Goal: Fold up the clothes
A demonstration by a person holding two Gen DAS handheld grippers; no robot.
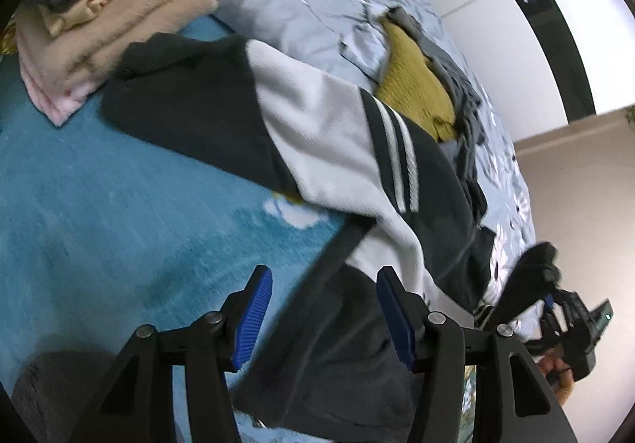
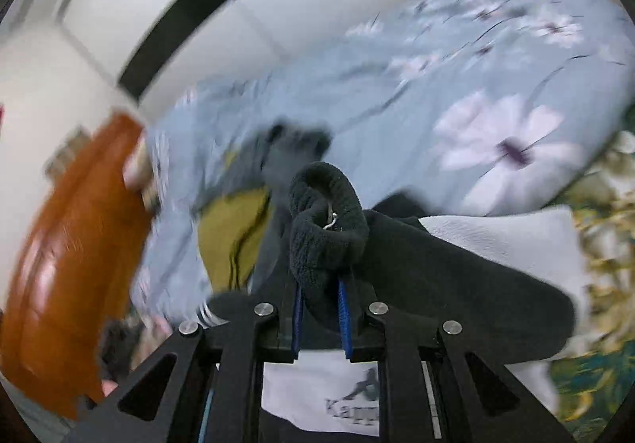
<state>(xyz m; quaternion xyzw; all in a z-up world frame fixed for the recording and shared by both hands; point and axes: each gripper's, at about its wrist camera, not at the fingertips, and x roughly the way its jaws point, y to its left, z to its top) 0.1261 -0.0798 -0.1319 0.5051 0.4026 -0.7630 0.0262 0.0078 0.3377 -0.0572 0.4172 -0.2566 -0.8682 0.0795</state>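
A black and grey fleece jacket (image 1: 317,117) with two white stripes lies spread across the blue bedcover (image 1: 99,205). My left gripper (image 1: 323,318) is open, its blue pads on either side of a black part of the jacket near the hem. In the left wrist view my right gripper (image 1: 551,292) appears at the right edge, holding up dark fleece. In the right wrist view the right gripper (image 2: 321,308) is shut on the black fleece collar (image 2: 329,220) of the jacket, lifted above the bed. A white panel with a logo (image 2: 321,395) hangs below it.
A stack of folded beige and pink clothes (image 1: 119,18) sits at the far left. A mustard knit (image 1: 412,78) and grey garments lie on the floral duvet (image 2: 476,85). An orange-brown headboard (image 2: 75,244) stands at the left. White wall panels lie beyond.
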